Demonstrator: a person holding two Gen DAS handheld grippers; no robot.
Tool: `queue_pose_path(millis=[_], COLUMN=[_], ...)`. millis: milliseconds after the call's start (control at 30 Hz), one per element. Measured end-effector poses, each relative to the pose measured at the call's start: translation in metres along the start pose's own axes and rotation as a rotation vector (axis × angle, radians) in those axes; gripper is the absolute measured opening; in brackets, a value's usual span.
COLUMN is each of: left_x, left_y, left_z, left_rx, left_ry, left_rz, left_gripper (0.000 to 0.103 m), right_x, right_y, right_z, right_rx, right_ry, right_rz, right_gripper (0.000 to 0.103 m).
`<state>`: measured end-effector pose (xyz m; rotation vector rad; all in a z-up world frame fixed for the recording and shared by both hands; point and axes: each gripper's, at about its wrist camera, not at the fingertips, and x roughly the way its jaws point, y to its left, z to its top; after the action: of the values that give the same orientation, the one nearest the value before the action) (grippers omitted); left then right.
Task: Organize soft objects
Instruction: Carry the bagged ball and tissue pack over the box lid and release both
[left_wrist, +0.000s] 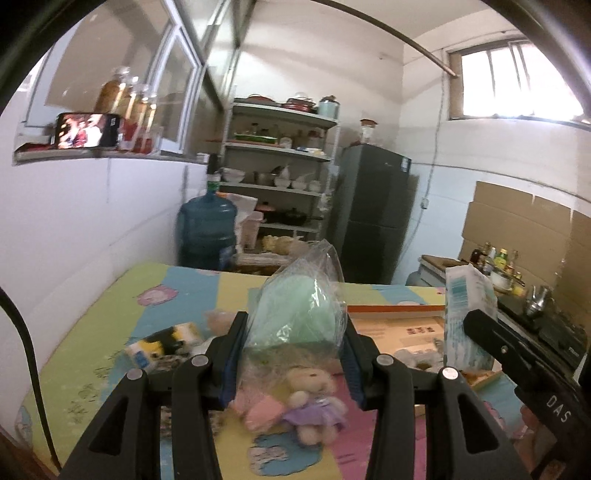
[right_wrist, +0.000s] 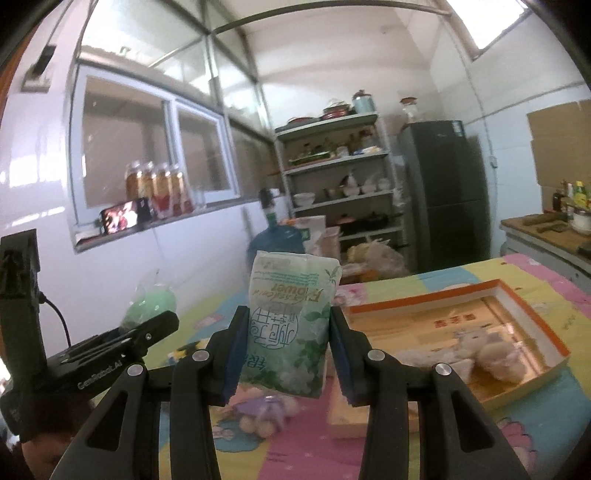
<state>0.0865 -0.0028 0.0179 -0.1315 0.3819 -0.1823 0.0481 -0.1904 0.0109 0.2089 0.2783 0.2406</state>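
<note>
Green sponge bag (left_wrist: 295, 314) clamped in left tool (left_wrist: 291, 354) | tissue pack (right_wrist: 291, 325) clamped in right tool (right_wrist: 286, 354)

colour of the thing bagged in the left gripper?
Pale mint green sponge, in clear plastic; left wrist view.

Both views are taken from behind gripper fingers, close over the patterned table (left_wrist: 110, 332), aimed slightly downward toward the shelving (left_wrist: 280, 177) and fridge (right_wrist: 447, 192). Shared: table, orange-rimmed tray (right_wrist: 532, 317), shelving, fridge.
</note>
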Motion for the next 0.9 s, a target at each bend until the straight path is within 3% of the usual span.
queue_pose_path(millis=[533,900], left_x=[0.033,0.068], left_y=[-0.08,-0.121], left_z=[0.002,0.005], left_rx=[0.082,0.122], left_ry=[0.045,0.088], left_rz=[-0.129,-0.181], left_gripper=[0.046,0.046], right_x=[-0.033,-0.03], right_y=[-0.09,-0.141], right_z=[0.023,0.034], right_rx=[0.067,0.035], right_ry=[-0.08,-0.059], right_rz=[-0.164,-0.26], right_gripper=[0.043,0.043])
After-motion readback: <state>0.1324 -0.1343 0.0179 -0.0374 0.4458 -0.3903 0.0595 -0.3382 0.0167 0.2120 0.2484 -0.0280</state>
